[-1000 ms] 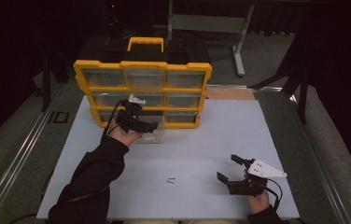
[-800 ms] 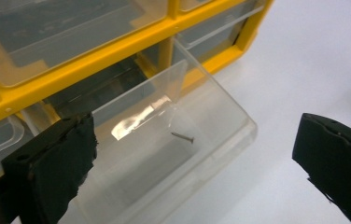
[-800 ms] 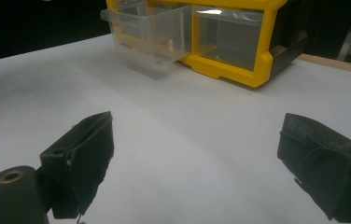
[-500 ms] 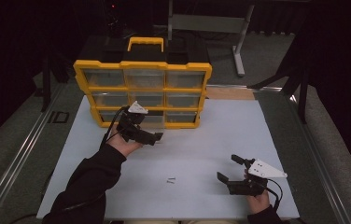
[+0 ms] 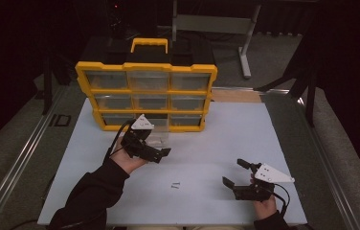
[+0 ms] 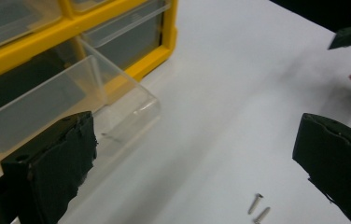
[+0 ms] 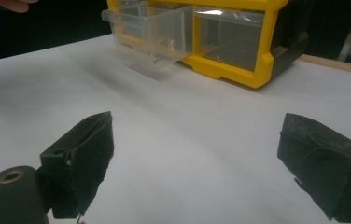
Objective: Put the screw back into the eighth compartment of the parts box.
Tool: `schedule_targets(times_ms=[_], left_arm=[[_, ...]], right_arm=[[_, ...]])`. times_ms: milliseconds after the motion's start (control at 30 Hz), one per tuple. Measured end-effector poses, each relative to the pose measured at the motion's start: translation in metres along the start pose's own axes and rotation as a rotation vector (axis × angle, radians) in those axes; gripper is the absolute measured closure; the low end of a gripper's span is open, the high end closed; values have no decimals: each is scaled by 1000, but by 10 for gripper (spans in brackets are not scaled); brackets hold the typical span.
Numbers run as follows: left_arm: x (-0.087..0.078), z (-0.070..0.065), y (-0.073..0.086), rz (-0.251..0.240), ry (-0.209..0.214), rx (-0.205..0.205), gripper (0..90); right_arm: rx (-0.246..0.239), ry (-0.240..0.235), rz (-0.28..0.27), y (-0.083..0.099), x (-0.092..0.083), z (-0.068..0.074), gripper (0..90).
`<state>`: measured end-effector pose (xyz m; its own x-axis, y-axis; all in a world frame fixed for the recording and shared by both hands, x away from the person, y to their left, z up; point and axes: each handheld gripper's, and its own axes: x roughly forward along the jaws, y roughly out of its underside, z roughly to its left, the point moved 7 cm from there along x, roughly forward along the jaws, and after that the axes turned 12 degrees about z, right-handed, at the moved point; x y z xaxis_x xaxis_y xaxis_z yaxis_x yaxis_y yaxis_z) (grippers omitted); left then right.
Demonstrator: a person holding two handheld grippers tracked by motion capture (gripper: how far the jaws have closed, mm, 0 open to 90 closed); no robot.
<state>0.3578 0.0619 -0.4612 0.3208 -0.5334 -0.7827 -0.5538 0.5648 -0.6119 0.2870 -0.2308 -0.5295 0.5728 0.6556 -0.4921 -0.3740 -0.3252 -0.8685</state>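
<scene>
- The clear plastic drawer [image 5: 156, 140] stands pulled out of the bottom row of the yellow-framed organiser [image 5: 145, 96]. It looks light, stiff, thin-walled and slippery, best pinched on its front wall.
- The left gripper [image 5: 161, 154] sits just before that drawer; its fingers [image 6: 52, 172] have just been opening, now wide with nothing between them.
- Two small metal screws [image 5: 175, 185] lie on the white worktop [image 5: 226, 143] between the hands.
- The right gripper [image 5: 234, 173] rests apart, spread wide, empty.

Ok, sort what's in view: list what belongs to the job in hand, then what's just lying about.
In the job:
- clear drawer, pulled out of the bottom row
- yellow organizer
- two screws on the table
- left gripper, open beside the drawer
- right gripper, open

Lying about:
- grey stand behind the table
- wooden strip beside the organizer
</scene>
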Motion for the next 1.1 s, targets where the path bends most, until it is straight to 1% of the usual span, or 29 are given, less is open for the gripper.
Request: schedule_targets(times_ms=[33,67,100,133,233,400,533,567,667,733,767,900,967,1100], left_arm=[[0,-2,1,-1,1,8,2],[1,-4,2,-14,-16,20,2],[1,-4,2,-14,-16,20,2],[1,-6,4,-22,-21,33,2],[3,-10,7,-23,-11,46,2],[10,-17,13,-23,12,60,2],[16,-23,17,-23,39,78,3],[18,-25,18,-25,56,84,3],[22,-29,21,-21,66,99,2],[24,-31,22,-17,74,99,3],[27,-34,23,-14,85,103,3],[34,-39,26,12,111,109,5],[37,-40,28,24,115,118,5],[41,-44,31,33,127,138,10]], right_arm=[[-1,1,0,0,0,0,108],[0,0,0,0,0,0,108],[0,0,0,0,0,0,108],[-1,0,0,0,0,0,108],[-4,2,-1,0,0,0,107],[-3,0,3,0,0,1,107],[-3,1,2,0,0,0,107],[-2,-1,3,0,0,0,108],[-4,0,5,0,0,0,108],[-2,-1,3,0,0,0,108],[-2,0,3,0,0,0,108],[-4,-1,4,0,1,0,108],[-3,-1,3,0,0,0,108],[-3,-2,4,0,0,0,108]])
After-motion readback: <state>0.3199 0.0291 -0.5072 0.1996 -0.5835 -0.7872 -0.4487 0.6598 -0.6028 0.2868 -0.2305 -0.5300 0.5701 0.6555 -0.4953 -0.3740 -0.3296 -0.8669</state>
